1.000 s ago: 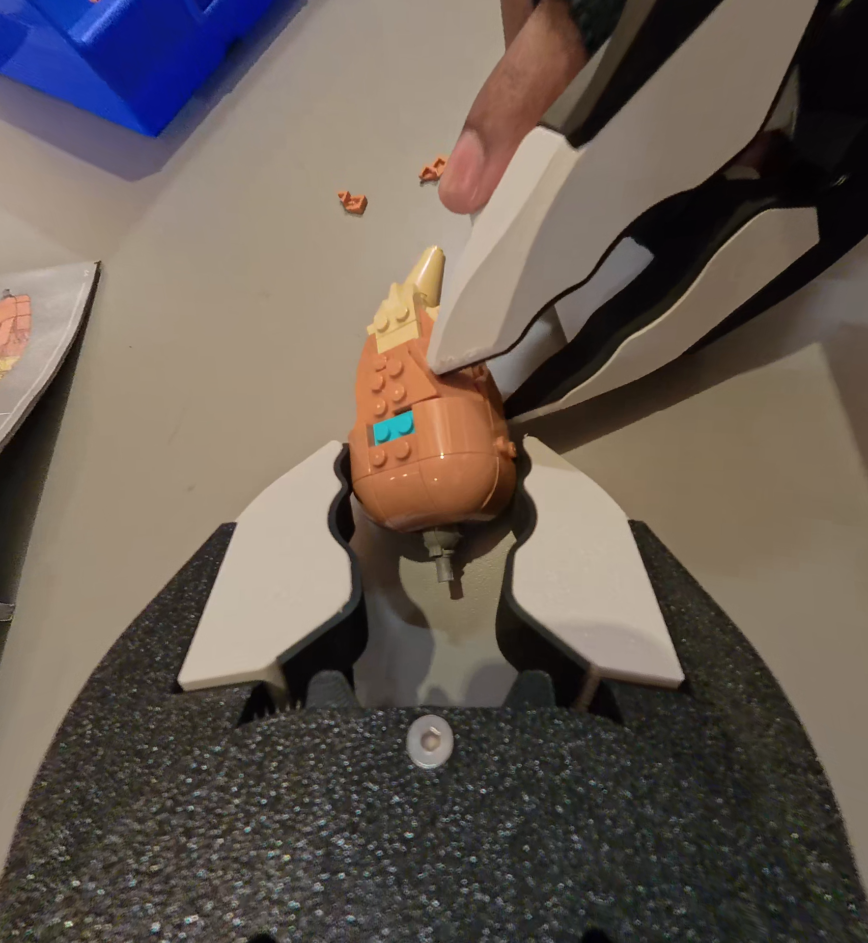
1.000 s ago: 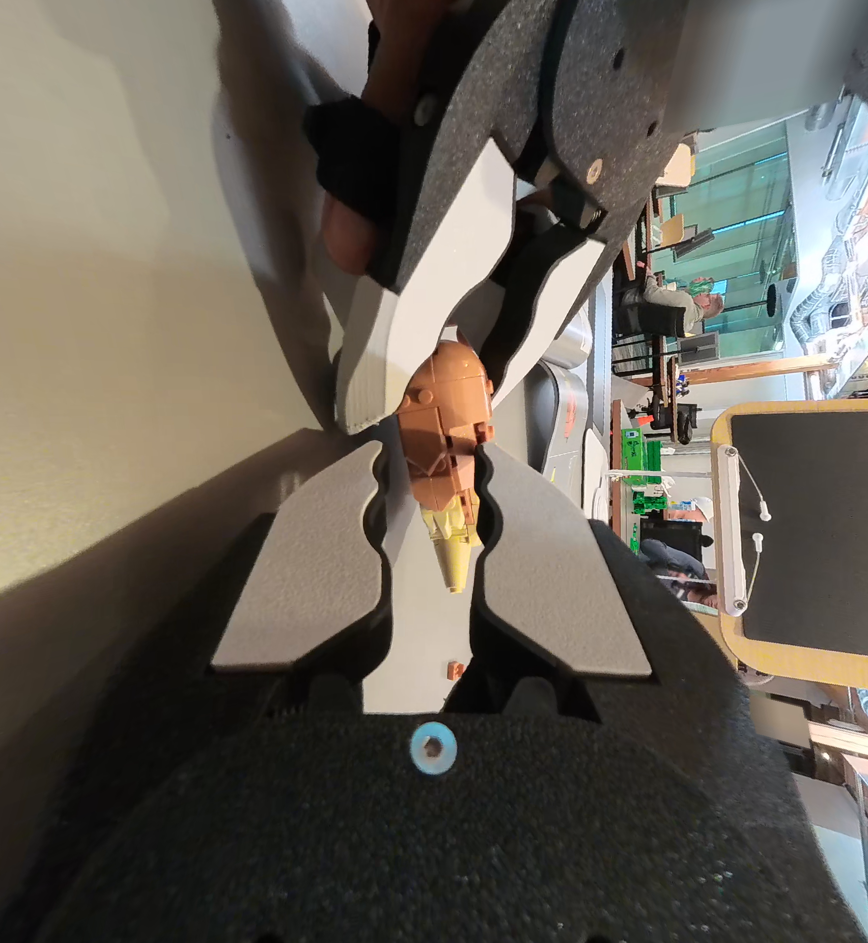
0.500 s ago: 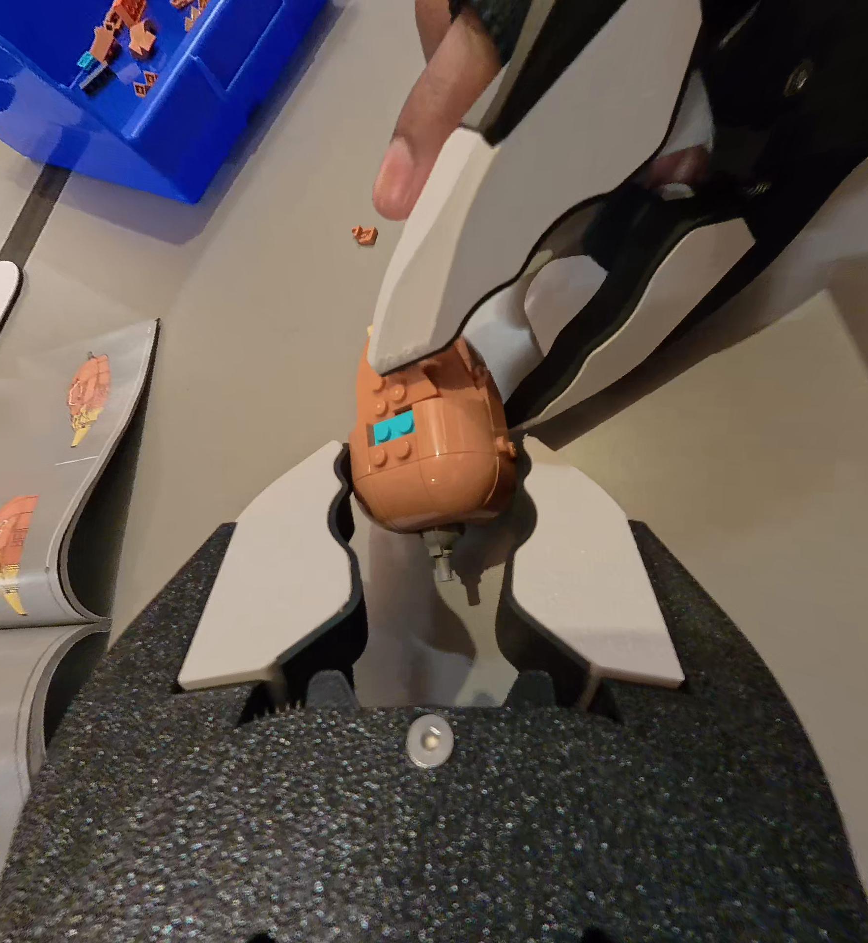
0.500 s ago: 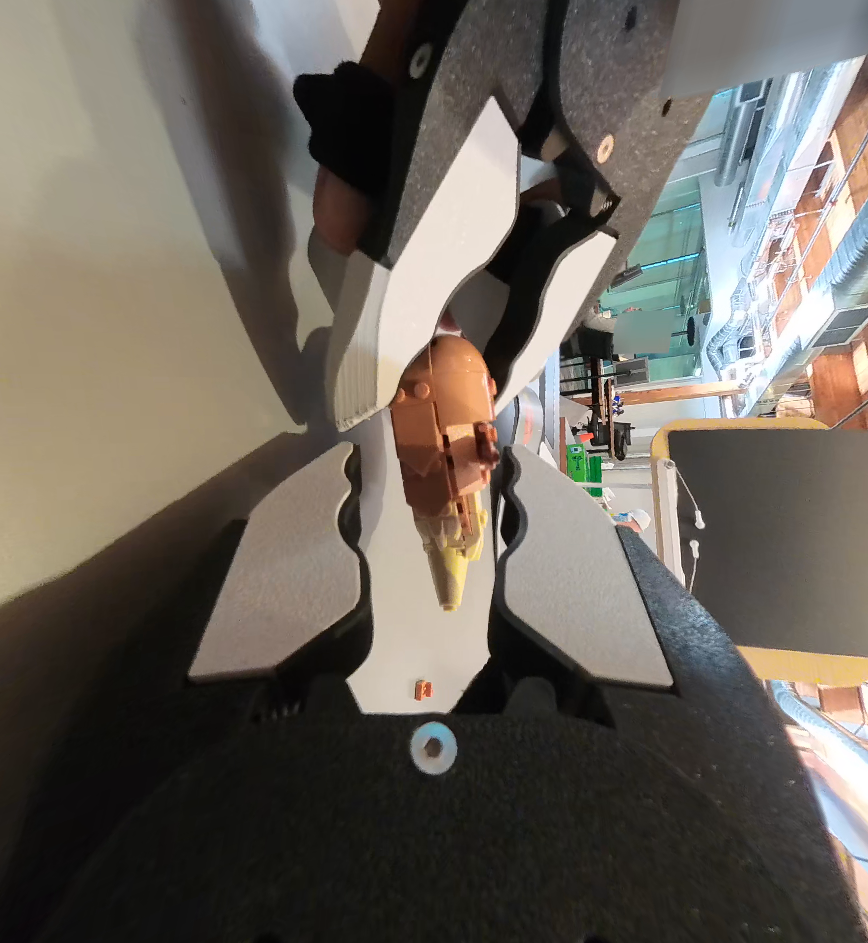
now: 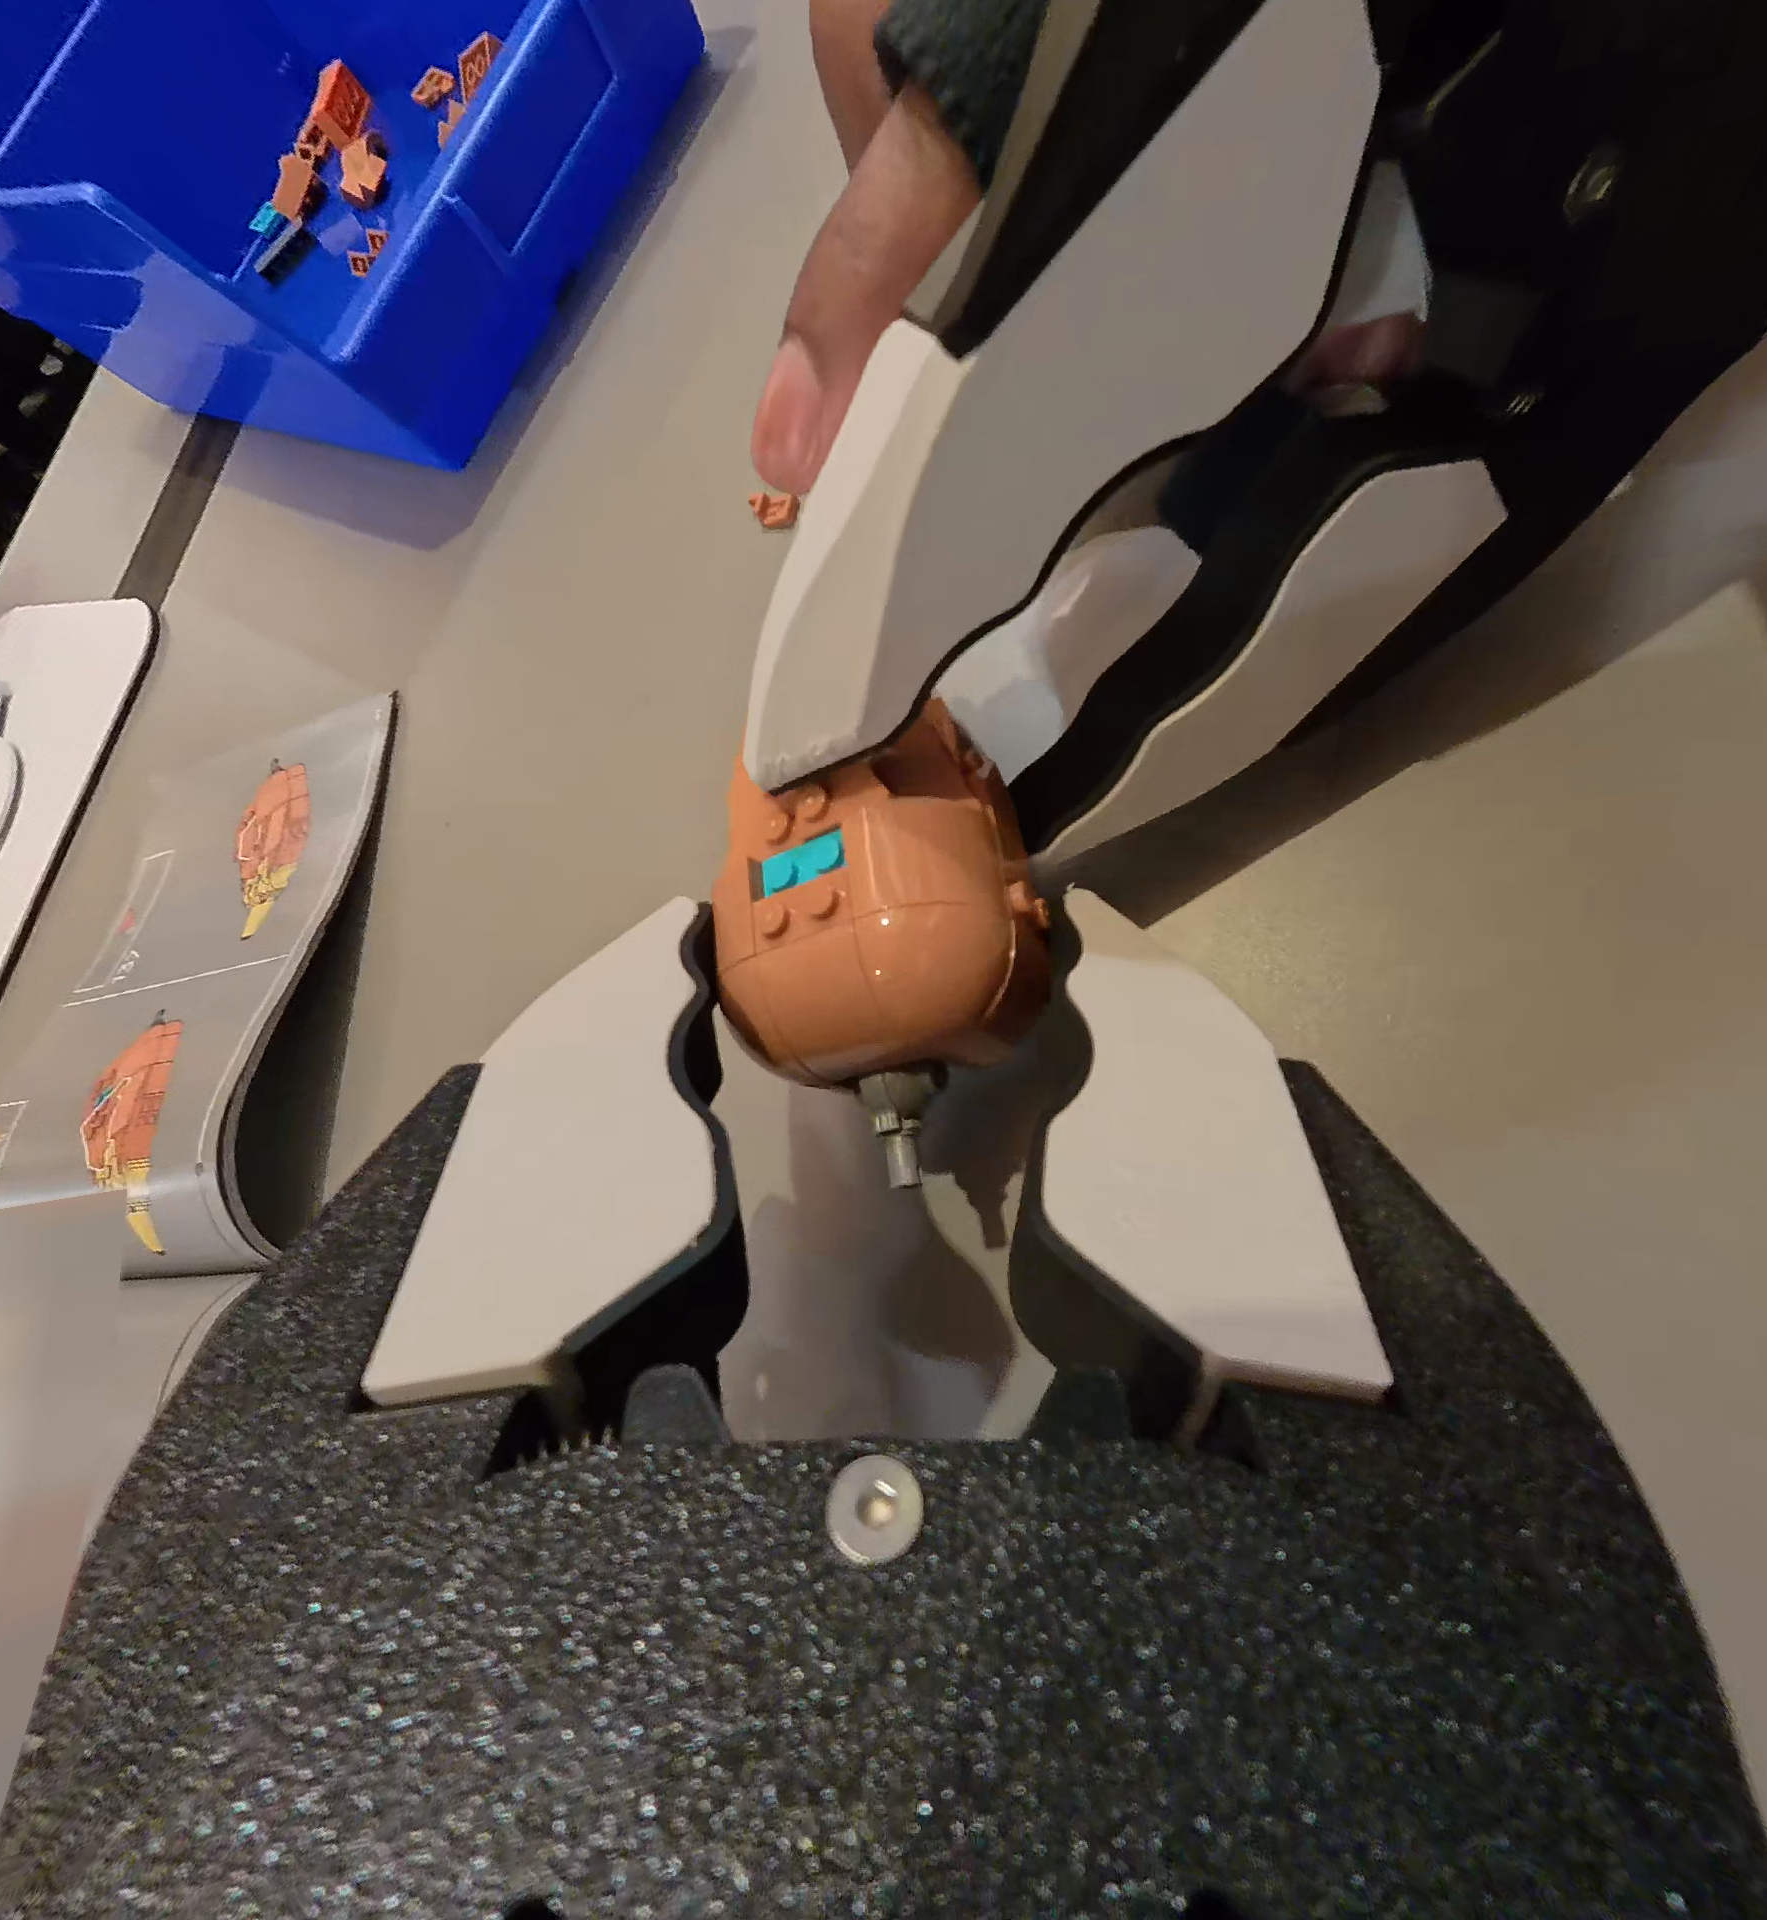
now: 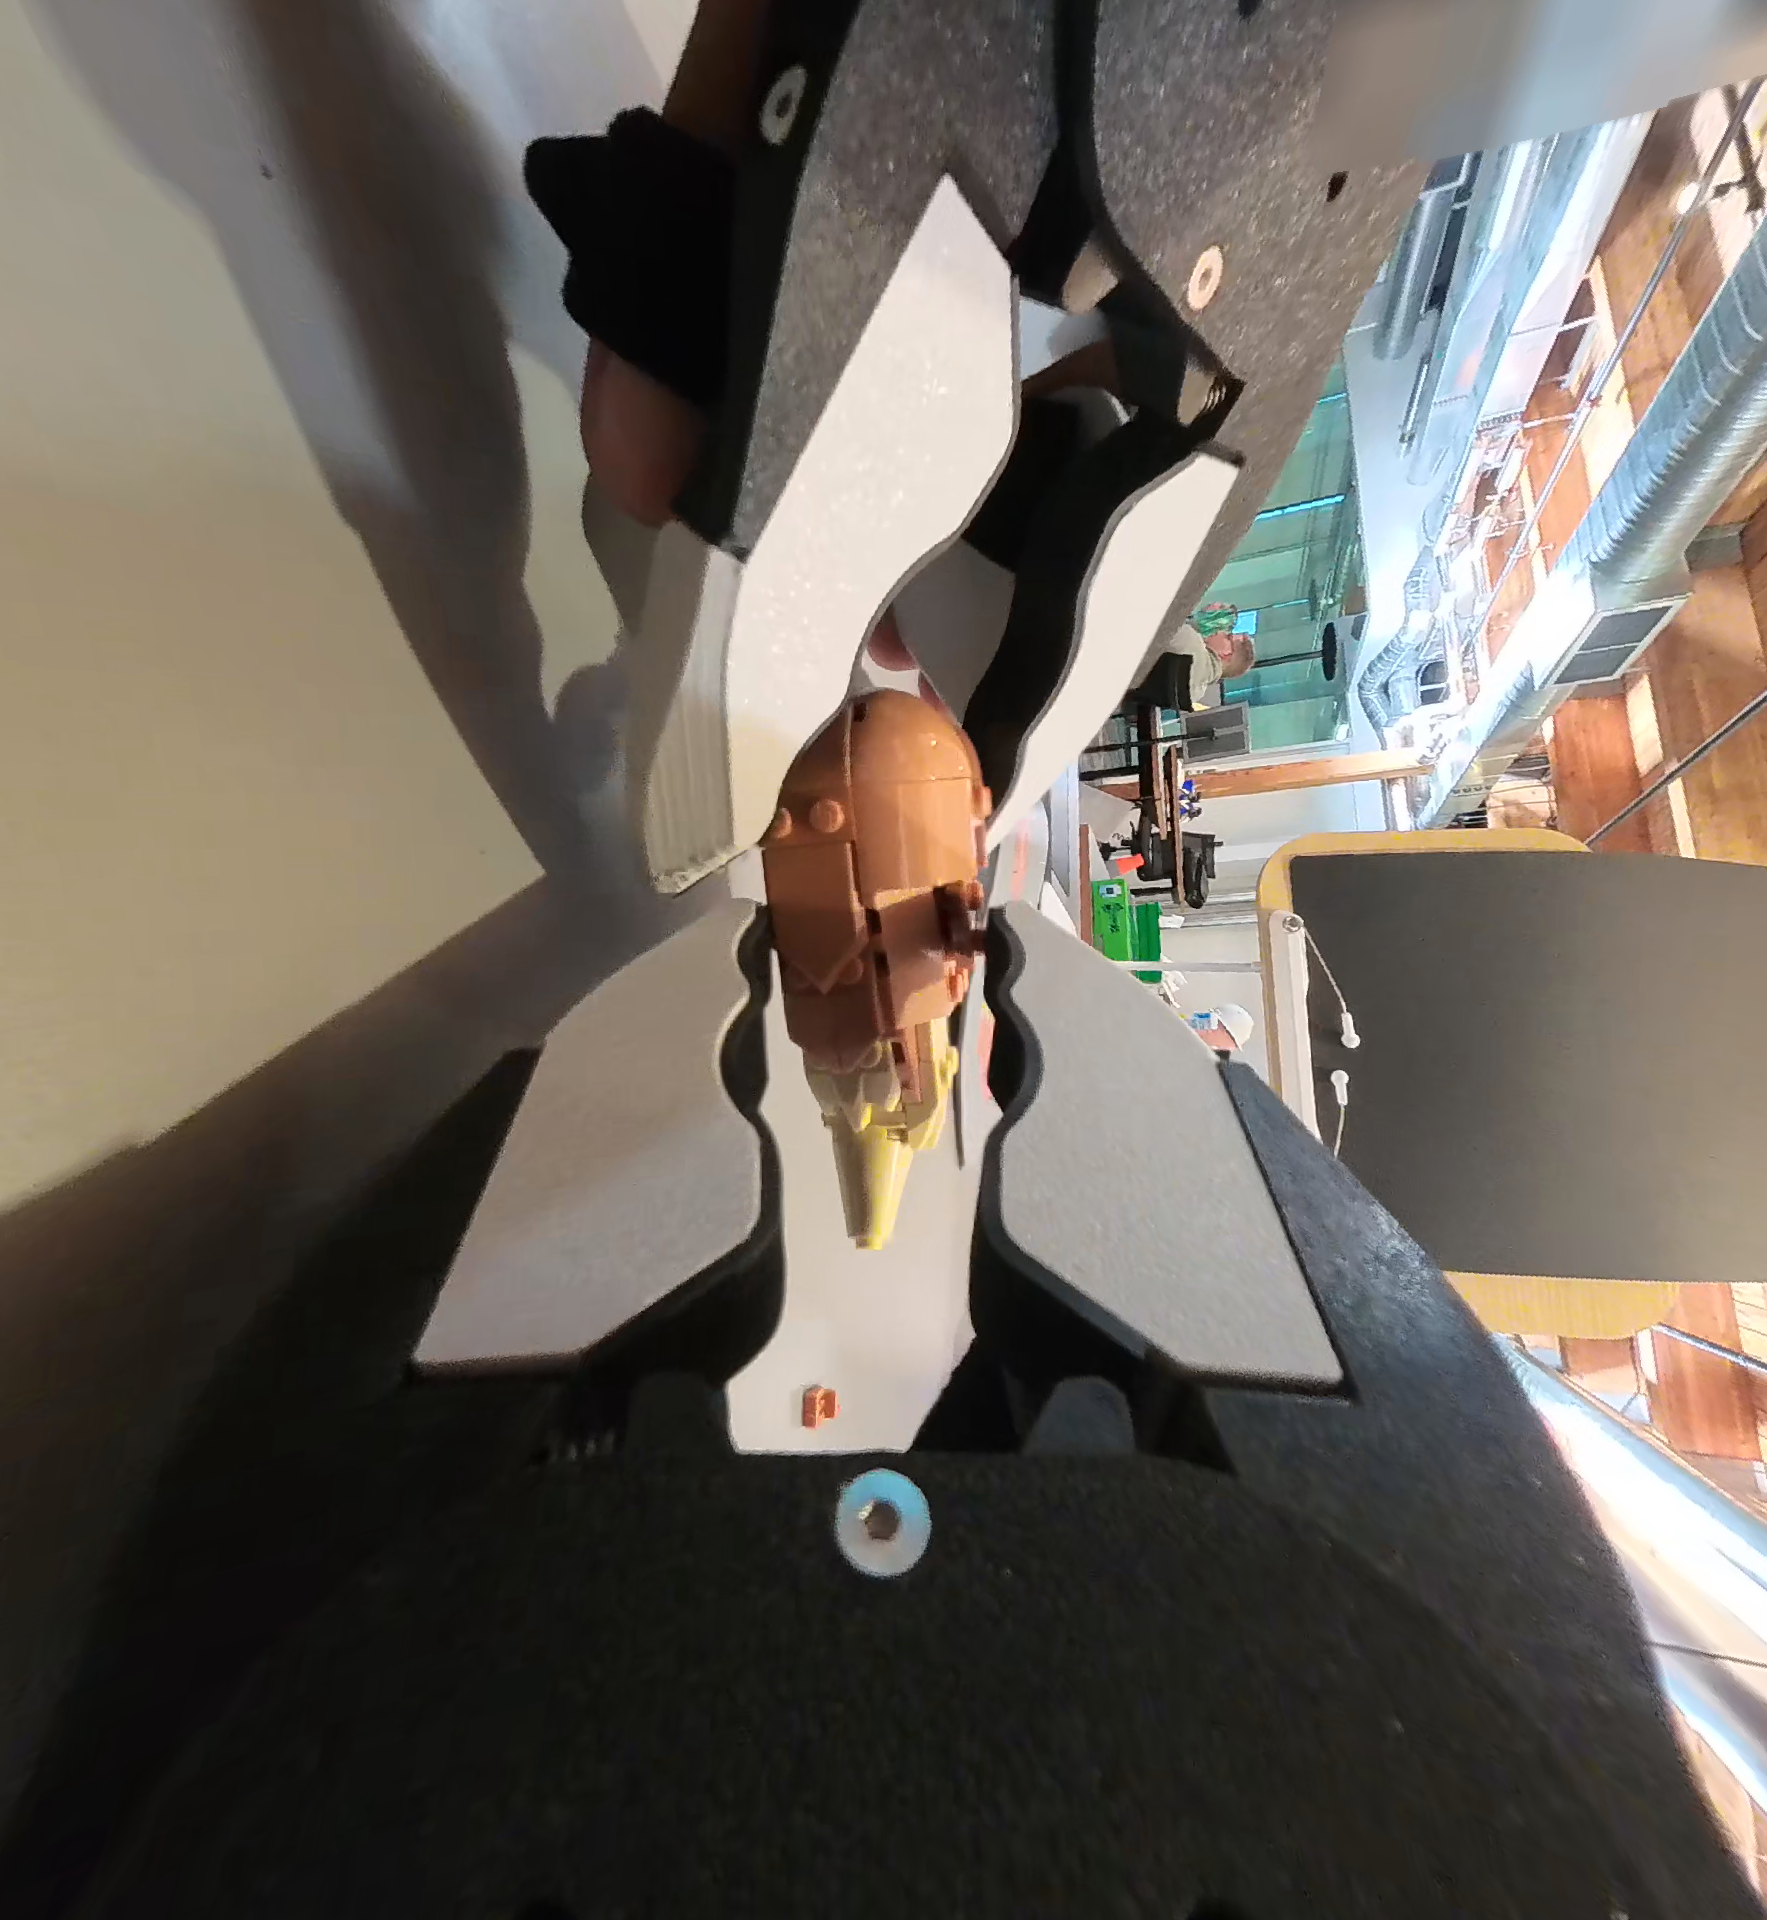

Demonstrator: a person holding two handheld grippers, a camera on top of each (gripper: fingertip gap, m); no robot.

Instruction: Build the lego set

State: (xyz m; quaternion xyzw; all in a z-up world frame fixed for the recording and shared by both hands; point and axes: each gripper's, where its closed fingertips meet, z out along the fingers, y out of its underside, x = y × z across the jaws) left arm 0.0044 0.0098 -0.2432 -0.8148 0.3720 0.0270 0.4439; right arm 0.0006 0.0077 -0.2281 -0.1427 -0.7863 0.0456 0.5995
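Note:
An orange egg-shaped lego model (image 5: 858, 977) with a teal brick on top and a grey peg underneath is held above the table. My left gripper (image 5: 879, 914) is shut on its rounded end. In the right wrist view the model (image 6: 879, 883) ends in a tan pointed tip that points at the camera. My right gripper (image 6: 874, 925) is shut on the model's middle, opposite the left gripper (image 6: 843, 847). In the left wrist view the right gripper (image 5: 920, 800) comes in from the upper right, and its upper finger covers the model's far end. A person's finger (image 5: 827, 343) rests along it.
A blue bin (image 5: 235, 260) with loose orange pieces (image 5: 339, 156) stands at the back left. An open instruction booklet (image 5: 214, 987) and a white board (image 5: 27, 779) lie at the left. One small orange piece (image 5: 775, 507) lies on the grey table; it also shows in the right wrist view (image 6: 817, 1405). The tips of both grippers are at nearly the same place.
The right gripper opened, slid along the model toward the left gripper, covered the tan tip and closed on the wider body. Both grippers lifted and tilted; the bin and booklet came into view.

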